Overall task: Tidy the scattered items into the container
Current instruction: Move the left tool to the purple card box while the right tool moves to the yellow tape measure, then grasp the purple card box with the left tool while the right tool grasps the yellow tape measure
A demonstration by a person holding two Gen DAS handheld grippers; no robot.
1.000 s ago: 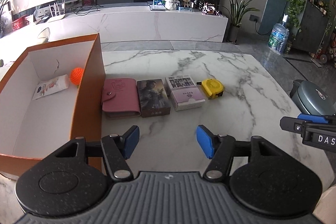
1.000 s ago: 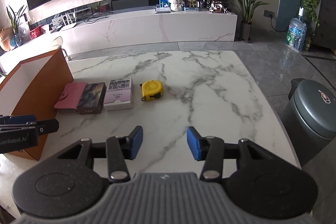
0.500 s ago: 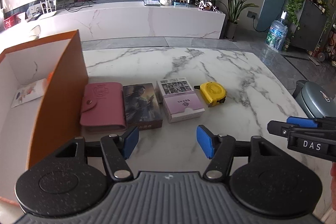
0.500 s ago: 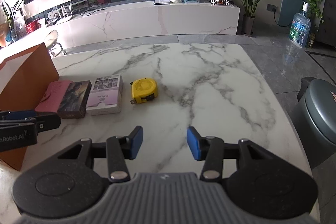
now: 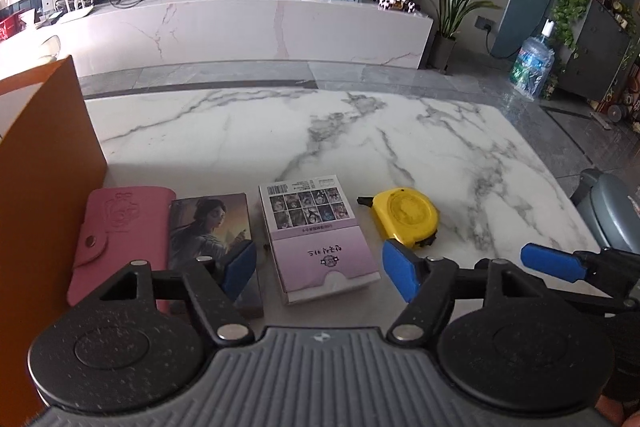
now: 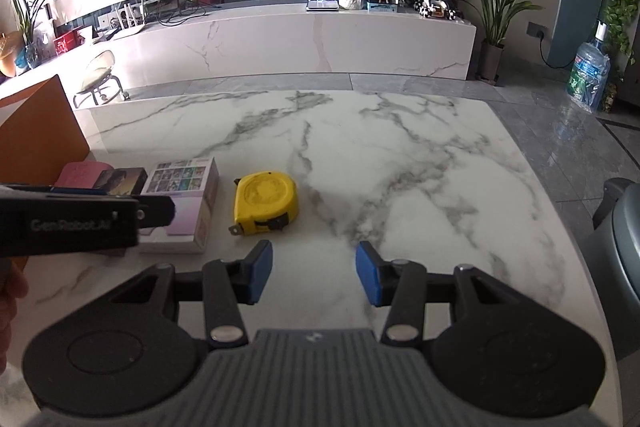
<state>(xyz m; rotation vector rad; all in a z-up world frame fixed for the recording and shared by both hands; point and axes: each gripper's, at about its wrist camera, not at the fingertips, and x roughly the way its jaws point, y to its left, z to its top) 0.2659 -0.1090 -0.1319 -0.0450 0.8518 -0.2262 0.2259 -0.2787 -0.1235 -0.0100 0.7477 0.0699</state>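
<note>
At lower centre of the left view, our left gripper (image 5: 318,273) had just widened its empty jaws astride the purple card box (image 5: 320,245); orange container (image 5: 44,163) at left edge. Right gripper (image 6: 314,277), half-open and empty, approached the yellow tape measure (image 6: 266,203).

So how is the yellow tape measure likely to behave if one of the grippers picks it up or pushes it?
The yellow tape measure looks like a rigid plastic case, so probably stiff. Lying flat on the marble table, it should slide rather than roll. Its smooth, rounded shell could slip between the pads.
</note>
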